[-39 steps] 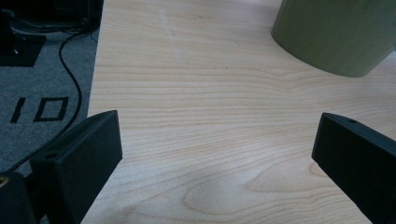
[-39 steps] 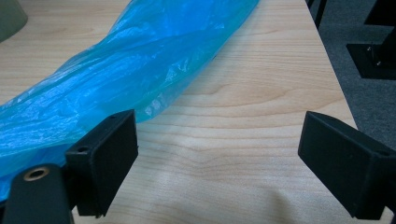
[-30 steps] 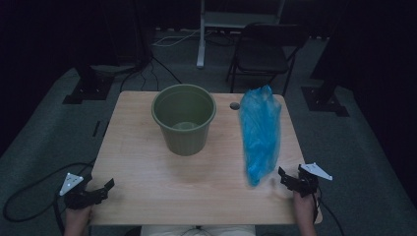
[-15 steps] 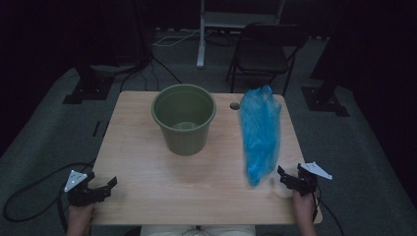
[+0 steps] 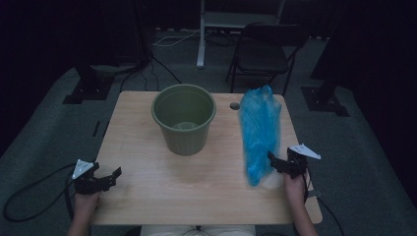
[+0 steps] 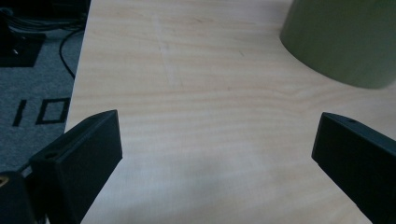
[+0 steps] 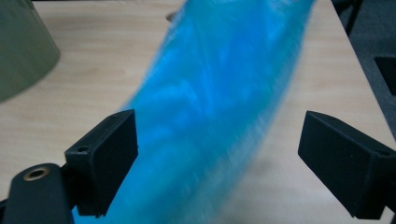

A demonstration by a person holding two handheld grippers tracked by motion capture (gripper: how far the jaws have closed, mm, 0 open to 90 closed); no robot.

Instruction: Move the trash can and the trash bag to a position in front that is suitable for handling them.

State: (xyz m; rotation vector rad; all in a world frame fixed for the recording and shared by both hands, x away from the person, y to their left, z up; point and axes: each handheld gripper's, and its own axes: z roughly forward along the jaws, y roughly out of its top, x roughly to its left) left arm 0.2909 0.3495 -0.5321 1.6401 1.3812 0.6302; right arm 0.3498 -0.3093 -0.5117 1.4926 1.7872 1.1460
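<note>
An olive-green bucket [image 5: 183, 123] stands upright and empty on the back middle of the wooden table [image 5: 162, 196]. A crumpled blue plastic bag [image 5: 259, 132] stretches along the table's right side. My right gripper [image 5: 273, 163] is open at the bag's near end. In the right gripper view, the bag [image 7: 224, 93] is blurred and reaches between the spread jaws of that gripper [image 7: 219, 154], with the bucket [image 7: 23, 46] at the left. My left gripper [image 5: 114, 178] is open at the table's front left edge. Its jaws [image 6: 219, 140] span bare wood, with the bucket [image 6: 341, 42] ahead to the right.
A small round cable hole [image 5: 235, 105] sits in the tabletop between bucket and bag. A dark folding chair [image 5: 265, 54] and a white stand [image 5: 201, 34] are behind the table. Black stand bases [image 5: 86, 91] and cables [image 5: 29, 196] lie on the grey carpet.
My left gripper has crept slightly forward and to the right over the table's front left edge. The right gripper, bag and bucket look unmoved.
</note>
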